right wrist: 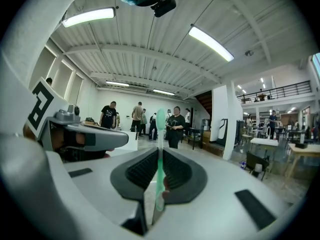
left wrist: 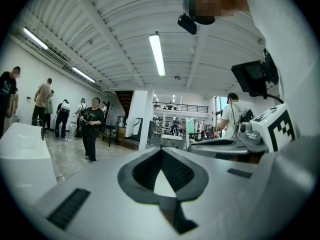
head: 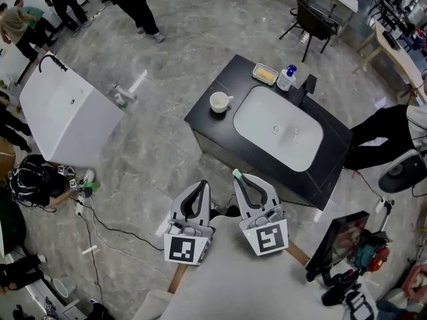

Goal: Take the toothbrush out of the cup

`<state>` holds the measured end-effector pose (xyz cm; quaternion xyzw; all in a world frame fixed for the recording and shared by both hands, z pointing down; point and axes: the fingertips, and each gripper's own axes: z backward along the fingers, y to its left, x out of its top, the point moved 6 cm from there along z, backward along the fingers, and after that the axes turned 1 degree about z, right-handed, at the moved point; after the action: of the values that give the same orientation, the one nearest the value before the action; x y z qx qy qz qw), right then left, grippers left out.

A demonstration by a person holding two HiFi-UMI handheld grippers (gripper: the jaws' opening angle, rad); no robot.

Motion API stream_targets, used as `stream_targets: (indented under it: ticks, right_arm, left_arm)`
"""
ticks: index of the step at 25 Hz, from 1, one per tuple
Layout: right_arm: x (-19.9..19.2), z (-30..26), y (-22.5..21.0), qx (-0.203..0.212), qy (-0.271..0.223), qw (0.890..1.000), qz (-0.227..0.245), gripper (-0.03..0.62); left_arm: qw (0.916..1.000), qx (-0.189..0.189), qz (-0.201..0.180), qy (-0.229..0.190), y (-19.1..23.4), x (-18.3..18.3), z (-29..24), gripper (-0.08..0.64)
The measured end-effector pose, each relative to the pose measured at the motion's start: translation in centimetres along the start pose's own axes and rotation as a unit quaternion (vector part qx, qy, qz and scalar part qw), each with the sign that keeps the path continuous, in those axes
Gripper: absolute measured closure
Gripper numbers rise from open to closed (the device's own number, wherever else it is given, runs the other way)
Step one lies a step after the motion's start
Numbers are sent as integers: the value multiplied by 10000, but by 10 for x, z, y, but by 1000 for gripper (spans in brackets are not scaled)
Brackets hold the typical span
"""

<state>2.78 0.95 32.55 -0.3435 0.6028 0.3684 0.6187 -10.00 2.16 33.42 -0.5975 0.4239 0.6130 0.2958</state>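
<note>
- Counter (head: pixel 208 124) with cup (head: pixel 219 102) sits well ahead of both grippers.
- Right gripper (head: pixel 239 180) grips toothbrush (right wrist: pixel 160 156), lengthwise along jaws, head past tips.
- Left gripper (head: pixel 201 187): jaws together, empty.

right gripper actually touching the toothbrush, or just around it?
Touching. The right gripper view shows the right gripper with its jaws closed on the green toothbrush, both pads pressed against its handle, head sticking out past the tips.

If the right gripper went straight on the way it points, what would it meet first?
Probably nothing close. Beyond the right gripper and its toothbrush, its view shows open floor, then a person in black far off. The counter ahead in the head view seems lower, though depth is unclear.
</note>
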Motion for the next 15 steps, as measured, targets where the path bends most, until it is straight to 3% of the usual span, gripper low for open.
stream_targets:
  ticks: [7, 9, 12, 15]
  right_arm:
    - [0, 0, 2, -3, -50, 10000, 3, 558]
    - [-6, 2, 1, 233, 438, 9976, 474, 558]
    - [-20, 6, 0, 722, 1458, 9757, 1470, 558]
    - [-22, 6, 0, 818, 1653, 9686, 1670, 558]
  left_arm:
    - [10000, 6, 7, 9, 1, -1, 0, 556]
    - [10000, -1, -7, 21, 1, 0, 0, 555]
    - [9998, -15, -168, 96, 4, -2, -4, 556]
    - [10000, 2, -8, 37, 4, -1, -5, 556]
